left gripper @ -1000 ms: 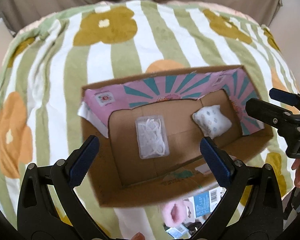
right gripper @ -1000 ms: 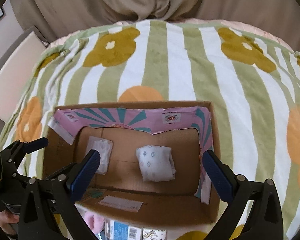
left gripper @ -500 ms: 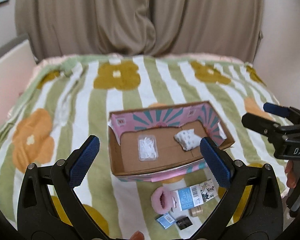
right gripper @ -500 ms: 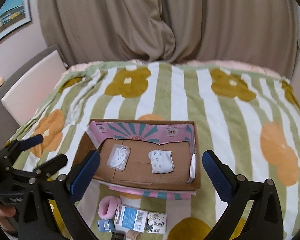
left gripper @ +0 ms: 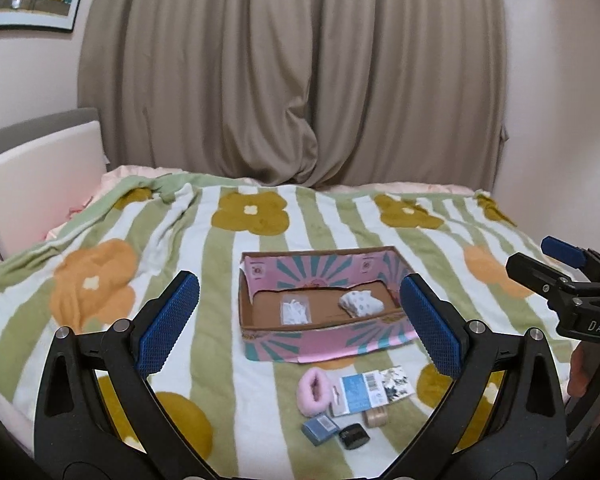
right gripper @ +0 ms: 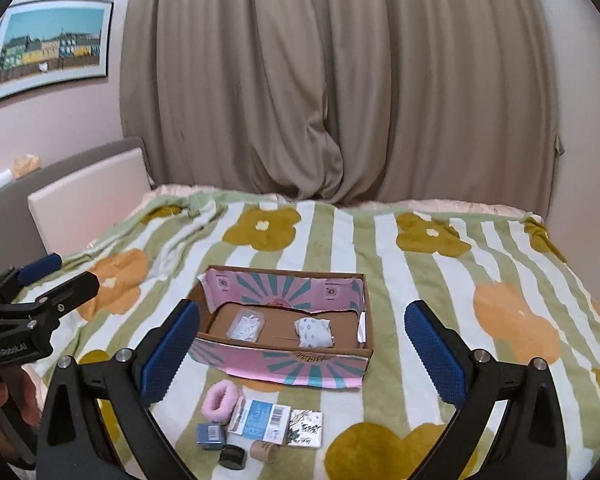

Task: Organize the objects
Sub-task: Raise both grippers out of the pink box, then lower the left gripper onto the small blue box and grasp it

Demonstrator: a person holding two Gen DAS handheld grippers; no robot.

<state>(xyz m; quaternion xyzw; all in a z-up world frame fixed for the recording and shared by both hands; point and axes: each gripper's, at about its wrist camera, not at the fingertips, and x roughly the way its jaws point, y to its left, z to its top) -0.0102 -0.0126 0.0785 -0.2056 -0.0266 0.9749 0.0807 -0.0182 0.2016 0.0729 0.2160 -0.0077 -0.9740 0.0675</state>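
A pink and teal cardboard box [left gripper: 324,342] [right gripper: 284,368] lies open on the bed. Inside it are a clear packet of white pieces [left gripper: 295,312] [right gripper: 246,325] and a patterned white pouch [left gripper: 360,303] [right gripper: 314,332]. In front of the box lie a pink fluffy scrunchie [left gripper: 314,393] [right gripper: 221,398], a blue-labelled card [left gripper: 358,394] [right gripper: 260,418], a printed card [right gripper: 306,428], a small blue box [right gripper: 210,436], a black tin [right gripper: 232,457] and a tan roll [right gripper: 263,451]. My left gripper [left gripper: 298,324] and right gripper [right gripper: 300,356] both hang open and empty, well back from the box.
A striped flower blanket [left gripper: 100,280] covers the bed. Beige curtains [left gripper: 300,80] hang behind it, a padded headboard [right gripper: 84,204] stands at the left, and a framed picture [right gripper: 48,48] is on the wall. A hand [left gripper: 580,372] holds the right gripper's handle.
Both grippers have pulled up and back from over the box. The view went from looking down into it to showing the whole bed, the loose items and the curtains.
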